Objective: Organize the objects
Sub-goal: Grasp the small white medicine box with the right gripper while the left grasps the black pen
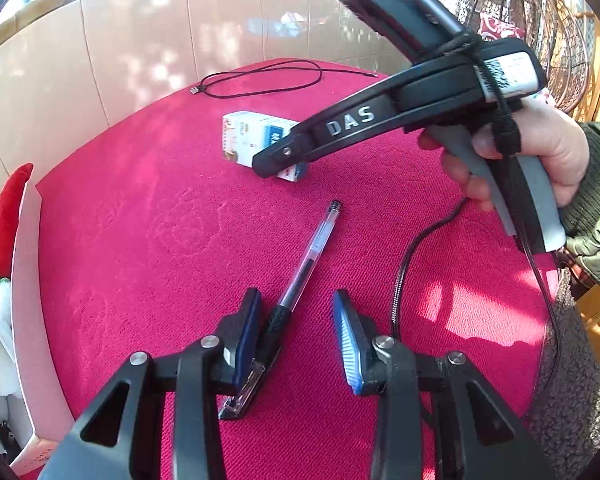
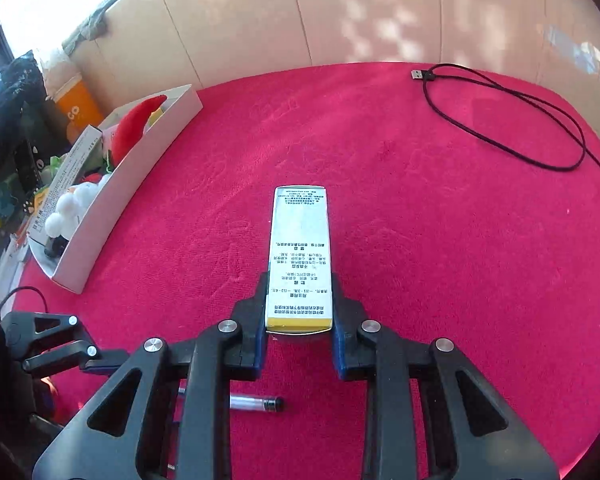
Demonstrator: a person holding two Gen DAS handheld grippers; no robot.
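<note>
Jaws: right gripper [image 2: 300,312] clamps box [image 2: 300,256] | left gripper [image 1: 296,320] spread beside pen [image 1: 306,260]

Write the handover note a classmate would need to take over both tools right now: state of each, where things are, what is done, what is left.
Left tool: open, low over the pen, whose grip end lies between the fingers.
Right tool: shut on the medicine box, above the red cloth.
White tray at the cloth's left edge already holds a plush toy and another box.
Black cable lies loose at the far right.
Left to do, probably: tray the medicine box, grasp the pen, then deal with the cable.
</note>
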